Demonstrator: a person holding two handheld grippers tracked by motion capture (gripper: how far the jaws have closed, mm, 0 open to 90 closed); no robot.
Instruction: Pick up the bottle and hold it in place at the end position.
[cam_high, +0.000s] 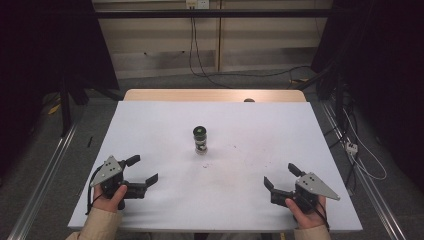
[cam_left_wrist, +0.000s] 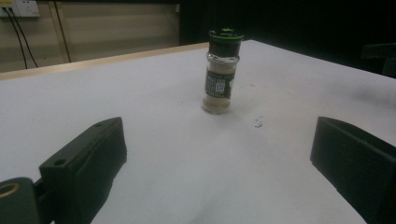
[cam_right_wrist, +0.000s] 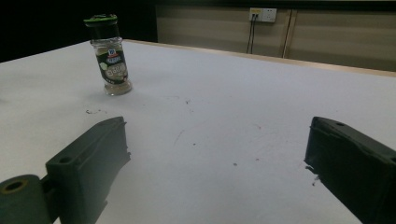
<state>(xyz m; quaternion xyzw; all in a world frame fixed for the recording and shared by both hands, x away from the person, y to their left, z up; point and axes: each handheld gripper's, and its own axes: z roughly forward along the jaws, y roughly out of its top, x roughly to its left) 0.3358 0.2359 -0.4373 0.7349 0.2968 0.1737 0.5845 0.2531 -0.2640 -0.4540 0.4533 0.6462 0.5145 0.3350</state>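
Left tool (cam_high: 141, 171) at the near left of the white surface (cam_high: 165, 130), held by the left hand (cam_high: 107, 196), jaws spread wide with nothing between them. Spice jar (cam_high: 200, 139) upright near the middle of the surface, long axis vertical, dark green-rimmed cap on top, well apart from both tools, farther away and between them. Right tool (cam_high: 280, 176) at the near right, gripped by the right hand (cam_high: 305, 210), jaws likewise spread and empty.

From the left gripper view, jar (cam_left_wrist: 220, 71) ahead between the jaws, pale contents low inside, barcode side of the label facing. From the right gripper view, jar (cam_right_wrist: 110, 54) far left, brand face of the label showing, small dark specks (cam_right_wrist: 186, 101) scattered over the surface.
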